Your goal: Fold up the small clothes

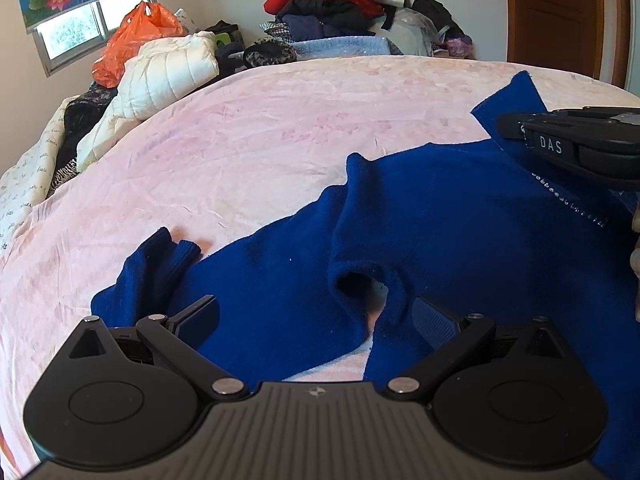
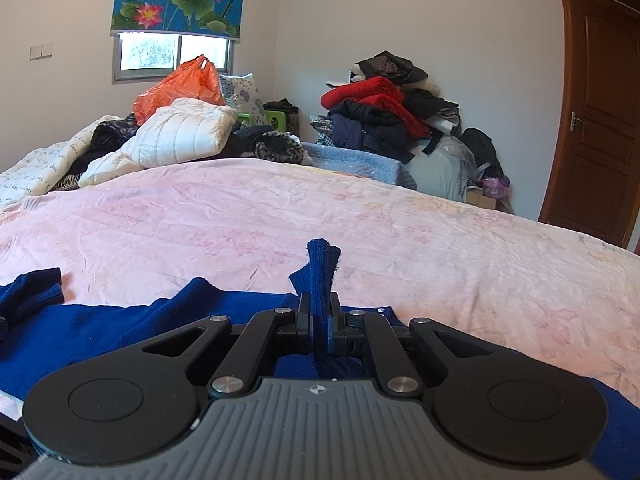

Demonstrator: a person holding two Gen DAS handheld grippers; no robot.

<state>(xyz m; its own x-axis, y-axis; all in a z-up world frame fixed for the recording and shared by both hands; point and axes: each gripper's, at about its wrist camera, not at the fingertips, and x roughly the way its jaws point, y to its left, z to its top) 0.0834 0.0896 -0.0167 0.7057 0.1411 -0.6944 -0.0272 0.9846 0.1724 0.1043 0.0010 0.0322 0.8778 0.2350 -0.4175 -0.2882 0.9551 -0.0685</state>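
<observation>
The royal-blue knit sweater (image 1: 440, 216) lies spread on the pink bedspread (image 1: 240, 140); its near hem is hidden beneath both tools. The right gripper (image 2: 320, 320) is clamped on a ribbed blue cuff (image 2: 322, 268). The left gripper (image 1: 316, 316) stands wide apart, straddling the sweater's neck opening (image 1: 364, 284), gripping nothing.

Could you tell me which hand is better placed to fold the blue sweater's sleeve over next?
Right: the right gripper is shut on the sleeve cuff of the blue sweater; the left gripper is open above it, holding nothing.
</observation>
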